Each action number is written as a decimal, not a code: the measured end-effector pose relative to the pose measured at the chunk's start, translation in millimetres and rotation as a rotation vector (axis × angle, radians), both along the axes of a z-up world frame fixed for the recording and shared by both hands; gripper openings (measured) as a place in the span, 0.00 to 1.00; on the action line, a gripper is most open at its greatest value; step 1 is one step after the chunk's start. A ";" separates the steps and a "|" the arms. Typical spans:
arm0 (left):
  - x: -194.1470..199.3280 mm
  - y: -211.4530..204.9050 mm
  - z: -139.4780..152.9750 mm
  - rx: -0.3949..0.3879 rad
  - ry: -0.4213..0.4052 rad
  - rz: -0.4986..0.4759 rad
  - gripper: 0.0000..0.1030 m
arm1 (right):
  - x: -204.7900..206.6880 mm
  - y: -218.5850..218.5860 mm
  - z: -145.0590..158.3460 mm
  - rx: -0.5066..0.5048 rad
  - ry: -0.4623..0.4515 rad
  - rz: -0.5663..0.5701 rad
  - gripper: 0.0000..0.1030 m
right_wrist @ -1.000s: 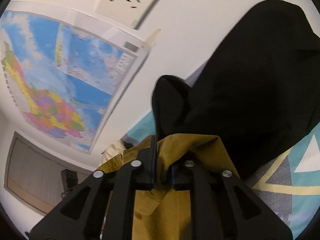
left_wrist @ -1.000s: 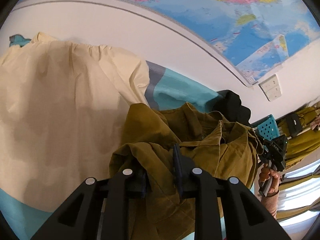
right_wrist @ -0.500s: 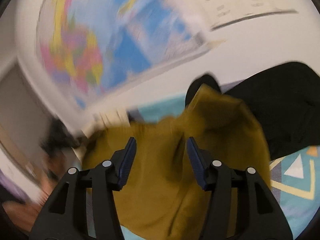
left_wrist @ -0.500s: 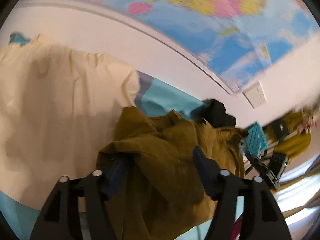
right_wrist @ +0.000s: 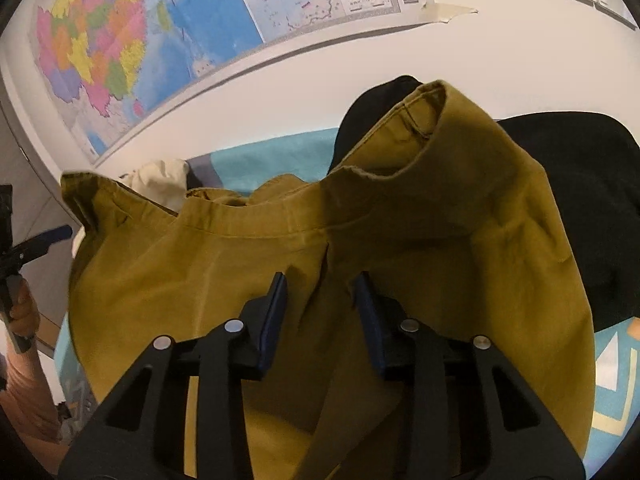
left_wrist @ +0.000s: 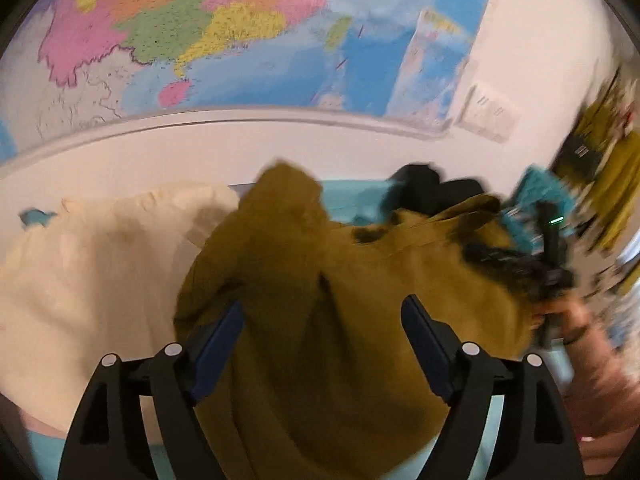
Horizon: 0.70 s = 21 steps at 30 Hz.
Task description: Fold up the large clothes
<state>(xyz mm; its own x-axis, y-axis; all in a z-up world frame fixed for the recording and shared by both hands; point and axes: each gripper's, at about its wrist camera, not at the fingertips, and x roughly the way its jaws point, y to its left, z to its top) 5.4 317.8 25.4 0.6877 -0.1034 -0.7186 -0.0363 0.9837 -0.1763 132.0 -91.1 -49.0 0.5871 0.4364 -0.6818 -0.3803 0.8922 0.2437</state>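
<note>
Left gripper (left_wrist: 322, 332) jaws just opening wide over olive garment (right_wrist: 360, 240), angled downward

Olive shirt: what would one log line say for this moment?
olive shirt: heaped, released | left gripper: open above it | right gripper: open, closing | black garment: behind

Shirt (right_wrist: 360, 248) heaped mid-bed (right_wrist: 272, 160); pale cloth (left_wrist: 100, 280) to its left, dark garment (right_wrist: 592, 200) behind and right, apparently touching it; wall map (right_wrist: 140, 40) behind the bed.
</note>
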 end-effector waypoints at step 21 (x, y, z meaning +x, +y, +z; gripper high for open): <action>-92.6 47.0 -58.7 -0.116 0.042 0.226 0.93 | -129.8 -130.8 -10.9 0.264 0.003 -0.151 0.91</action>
<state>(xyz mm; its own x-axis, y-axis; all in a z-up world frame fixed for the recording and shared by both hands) -87.2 364.8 -33.3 0.6724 -0.0337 -0.7394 -0.2628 0.9230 -0.2811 2.3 -221.9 -59.9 0.6566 0.5069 -0.5584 -0.2472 0.8442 0.4756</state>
